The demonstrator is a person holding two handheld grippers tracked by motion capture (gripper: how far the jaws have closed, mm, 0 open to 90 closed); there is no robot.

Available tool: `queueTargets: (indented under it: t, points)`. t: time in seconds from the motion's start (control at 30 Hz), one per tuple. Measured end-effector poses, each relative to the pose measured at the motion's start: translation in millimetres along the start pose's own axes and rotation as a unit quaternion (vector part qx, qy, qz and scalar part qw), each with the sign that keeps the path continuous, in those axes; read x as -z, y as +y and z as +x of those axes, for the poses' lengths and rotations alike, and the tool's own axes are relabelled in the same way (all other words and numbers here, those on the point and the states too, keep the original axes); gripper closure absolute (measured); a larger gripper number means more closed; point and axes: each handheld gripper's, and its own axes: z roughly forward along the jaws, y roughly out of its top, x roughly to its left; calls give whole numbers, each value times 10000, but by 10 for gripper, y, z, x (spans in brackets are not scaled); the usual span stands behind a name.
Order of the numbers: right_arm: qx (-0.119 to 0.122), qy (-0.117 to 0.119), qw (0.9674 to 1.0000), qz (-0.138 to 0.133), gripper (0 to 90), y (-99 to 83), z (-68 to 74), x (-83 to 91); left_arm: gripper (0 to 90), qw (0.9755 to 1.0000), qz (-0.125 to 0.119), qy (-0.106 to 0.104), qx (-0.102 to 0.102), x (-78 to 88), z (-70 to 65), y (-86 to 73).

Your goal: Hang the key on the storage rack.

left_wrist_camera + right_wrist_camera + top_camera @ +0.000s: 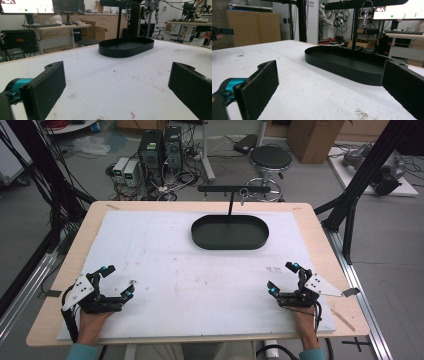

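A black oval tray (230, 233) lies on the white mat toward the far side of the table. From the tray's far side rises a thin black post with a crossbar (234, 189). A metal clip (243, 195) hangs from that bar. My left gripper (118, 281) rests open near the front left corner of the mat, nothing between its jaws. My right gripper (282, 277) rests open near the front right, also holding nothing. The left gripper view looks between its open jaws (117, 87) at the tray (126, 47). In the right gripper view the tray (342, 66) and hanging clip (365, 13) are closer.
A white foam mat (200, 285) with faint reddish stains covers most of the wooden table (320, 235). Beyond the far edge stand a black stool (270, 157) and computer boxes (160, 150) on the floor. Black frame struts (350, 205) rise at the right.
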Motion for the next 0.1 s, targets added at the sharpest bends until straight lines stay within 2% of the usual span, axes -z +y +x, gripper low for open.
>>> queueTargets:
  t: [0.1]
  points:
    - [-16,-40,10000,11,9,0,4,3,17,10000,-22,8,-34,5,-5,-1]
